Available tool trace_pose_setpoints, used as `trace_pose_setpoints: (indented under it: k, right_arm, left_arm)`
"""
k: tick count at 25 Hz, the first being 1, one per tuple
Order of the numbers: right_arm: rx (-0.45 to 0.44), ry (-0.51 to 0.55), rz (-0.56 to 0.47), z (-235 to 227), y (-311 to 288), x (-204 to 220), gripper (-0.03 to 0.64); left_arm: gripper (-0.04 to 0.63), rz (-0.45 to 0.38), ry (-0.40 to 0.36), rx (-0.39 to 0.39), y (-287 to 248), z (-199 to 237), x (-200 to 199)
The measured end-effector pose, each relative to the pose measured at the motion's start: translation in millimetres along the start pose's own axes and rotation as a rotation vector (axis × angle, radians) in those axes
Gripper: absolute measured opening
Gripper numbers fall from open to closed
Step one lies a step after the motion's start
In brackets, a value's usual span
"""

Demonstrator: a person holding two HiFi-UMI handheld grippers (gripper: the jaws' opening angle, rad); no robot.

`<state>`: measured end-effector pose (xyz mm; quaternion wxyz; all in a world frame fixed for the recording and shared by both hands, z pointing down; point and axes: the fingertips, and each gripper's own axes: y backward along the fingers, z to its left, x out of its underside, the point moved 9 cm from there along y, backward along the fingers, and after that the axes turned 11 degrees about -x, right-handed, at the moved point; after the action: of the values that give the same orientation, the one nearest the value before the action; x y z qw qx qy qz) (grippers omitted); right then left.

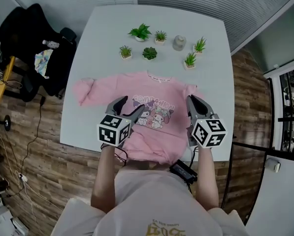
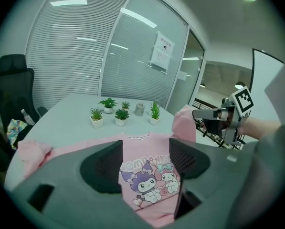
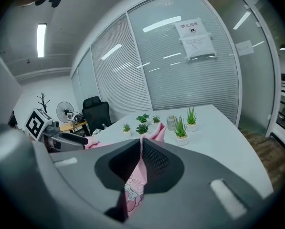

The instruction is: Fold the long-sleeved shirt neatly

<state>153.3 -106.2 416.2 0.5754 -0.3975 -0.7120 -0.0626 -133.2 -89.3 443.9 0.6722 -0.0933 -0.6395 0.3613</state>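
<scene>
A pink long-sleeved shirt (image 1: 137,88) with a cartoon print lies front up on the white table (image 1: 213,53). Its hem hangs over the near edge, and its left sleeve (image 1: 85,90) is bunched at the left. My left gripper (image 1: 126,107) hovers open above the shirt's lower left; in the left gripper view the print (image 2: 149,178) shows between its jaws. My right gripper (image 1: 192,101) is shut on the shirt's right sleeve, holding it raised off the table. That pink cloth (image 3: 157,130) is pinched between its jaws (image 3: 141,149) and also shows from the left (image 2: 184,123).
Several small potted plants (image 1: 149,53) and a grey jar (image 1: 179,43) stand across the table's far half. A black office chair (image 1: 33,38) sits off the left edge. Glass partitions with blinds (image 2: 85,56) close the far side.
</scene>
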Motion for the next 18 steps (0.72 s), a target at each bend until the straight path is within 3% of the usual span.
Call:
trace_pose_setpoints:
  k: [8,18]
  right_arm:
    - [-0.028,-0.002,-0.011,22,-21,-8,0.025]
    - [-0.087,-0.002,-0.008,44,-56,-12,0.025]
  left_arm:
    - [0.311,0.025,0.013,-0.041,11,35,5]
    - [0.324,0.067,0.046,-0.02,3,53,20]
